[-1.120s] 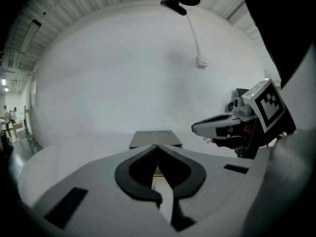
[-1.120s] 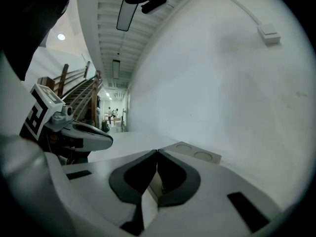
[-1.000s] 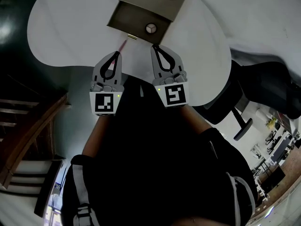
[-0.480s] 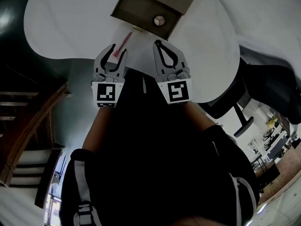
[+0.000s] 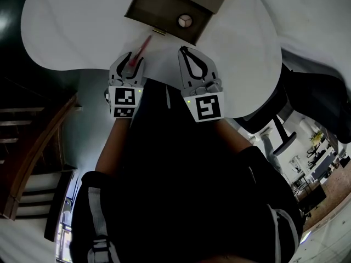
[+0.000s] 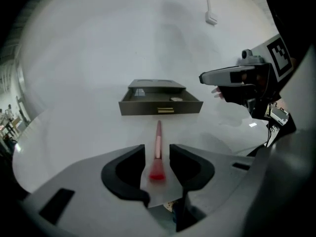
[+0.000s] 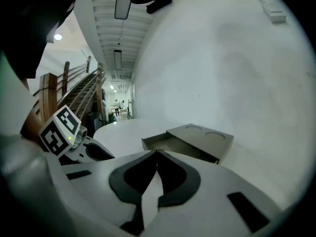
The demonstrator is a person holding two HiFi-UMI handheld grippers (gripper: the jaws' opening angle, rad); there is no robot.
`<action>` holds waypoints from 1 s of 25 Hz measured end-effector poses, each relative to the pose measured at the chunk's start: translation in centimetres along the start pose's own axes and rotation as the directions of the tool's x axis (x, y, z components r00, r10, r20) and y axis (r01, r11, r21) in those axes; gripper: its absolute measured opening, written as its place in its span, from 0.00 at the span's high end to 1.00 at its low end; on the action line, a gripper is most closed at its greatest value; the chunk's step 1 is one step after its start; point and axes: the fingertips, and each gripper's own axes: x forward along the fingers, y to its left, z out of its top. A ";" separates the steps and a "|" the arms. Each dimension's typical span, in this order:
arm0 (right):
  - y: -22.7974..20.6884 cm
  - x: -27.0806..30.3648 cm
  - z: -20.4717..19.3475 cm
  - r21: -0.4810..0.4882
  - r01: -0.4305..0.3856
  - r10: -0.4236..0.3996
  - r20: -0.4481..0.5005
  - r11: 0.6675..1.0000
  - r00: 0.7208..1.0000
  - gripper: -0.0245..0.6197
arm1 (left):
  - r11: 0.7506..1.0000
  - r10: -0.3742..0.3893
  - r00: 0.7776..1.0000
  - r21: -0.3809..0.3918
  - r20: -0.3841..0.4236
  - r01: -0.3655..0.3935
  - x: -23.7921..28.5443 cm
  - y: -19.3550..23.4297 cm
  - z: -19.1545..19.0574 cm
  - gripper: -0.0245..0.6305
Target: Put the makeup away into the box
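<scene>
A pink makeup brush (image 5: 142, 47) lies on the white table (image 5: 71, 32), its handle pointing at the grey-brown box (image 5: 164, 10). The box's drawer is pulled out and a round compact (image 5: 185, 20) lies in it. My left gripper (image 5: 133, 59) is low over the table with its jaws opening. In the left gripper view the brush's red bristle end (image 6: 157, 171) lies between the fingers of the left gripper (image 6: 157, 154), and the pads do not press on it. My right gripper (image 5: 182, 49) hovers beside it, shut and empty, in front of the box (image 7: 192, 139).
The table's rounded front edge runs just under both grippers. A black office chair (image 5: 307, 97) stands to the right of the table, and wooden stairs (image 5: 33, 141) lie at the left. A cable with a plug (image 6: 211, 18) hangs on the wall behind the box (image 6: 160, 104).
My left gripper has sunk towards the table and tipped down, and its jaws have gone from shut to open around the brush's bristle end. The right gripper has dropped slightly.
</scene>
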 end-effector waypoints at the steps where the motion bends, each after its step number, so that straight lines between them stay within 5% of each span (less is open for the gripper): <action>1: 0.1 -0.1 -0.1 -0.001 -0.001 0.001 -0.002 1.000 1.000 0.93 | 1.000 0.001 1.000 -0.005 -0.012 -0.001 0.1 0.0 -0.2 0.72; 5: 0.1 -0.4 -0.3 0.000 -0.002 0.002 -0.007 1.000 1.000 0.93 | 0.999 -0.003 0.999 -0.038 -0.032 0.002 0.3 -0.1 -0.5 0.75; 8: 0.0 -0.6 -0.2 0.005 0.002 -0.002 0.000 1.000 1.000 0.93 | 1.000 -0.011 0.999 -0.014 -0.049 0.010 0.5 -0.9 -0.5 0.88; 13: -0.3 -1.3 0.3 0.007 0.009 -0.009 0.018 1.000 1.000 0.93 | 1.000 0.018 0.998 0.002 -0.066 -0.018 0.4 -1.0 -0.5 0.89; 25: -1.6 -3.0 1.7 0.002 0.039 -0.039 0.058 0.999 0.998 0.93 | 1.000 0.026 0.993 0.007 0.115 -0.027 -2.5 -1.8 7.3 0.89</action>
